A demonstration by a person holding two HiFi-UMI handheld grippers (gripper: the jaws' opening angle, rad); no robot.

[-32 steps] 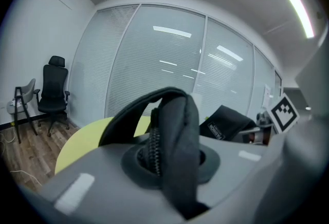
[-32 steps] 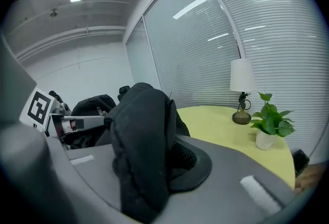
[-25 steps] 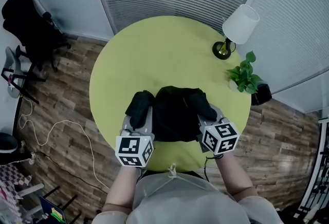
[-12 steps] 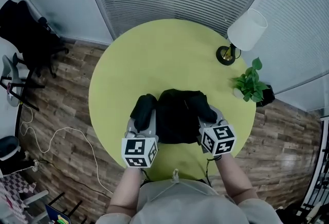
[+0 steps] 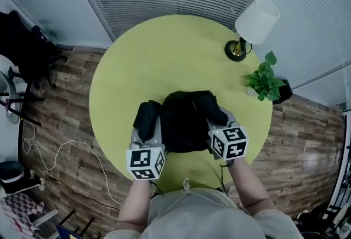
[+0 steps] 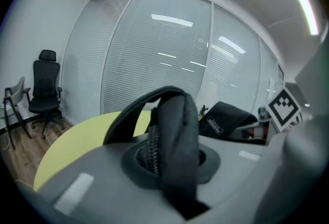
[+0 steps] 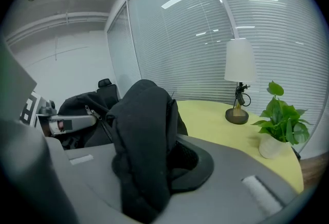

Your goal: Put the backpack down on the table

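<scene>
The black backpack (image 5: pixel 185 121) sits on the round yellow-green table (image 5: pixel 164 51) near its front edge, between my two grippers. The left gripper (image 5: pixel 147 125) is shut on the backpack's left shoulder strap (image 6: pixel 172 130), which bulges up between its jaws. On the other side, the right gripper (image 5: pixel 218 121) has the right strap (image 7: pixel 144 130) between its jaws. Those jaws are opening, though the pads still press the fabric. Each gripper's marker cube faces the head view.
A table lamp with a white shade (image 5: pixel 255 20) and a small potted plant (image 5: pixel 263 83) stand at the table's right rim. A black office chair (image 5: pixel 27 40) stands on the wooden floor at left, and a cable (image 5: pixel 60 139) lies on the floor.
Both grippers have sunk a little with the backpack, which now rests lower on the table. The grips on both straps look the same.
</scene>
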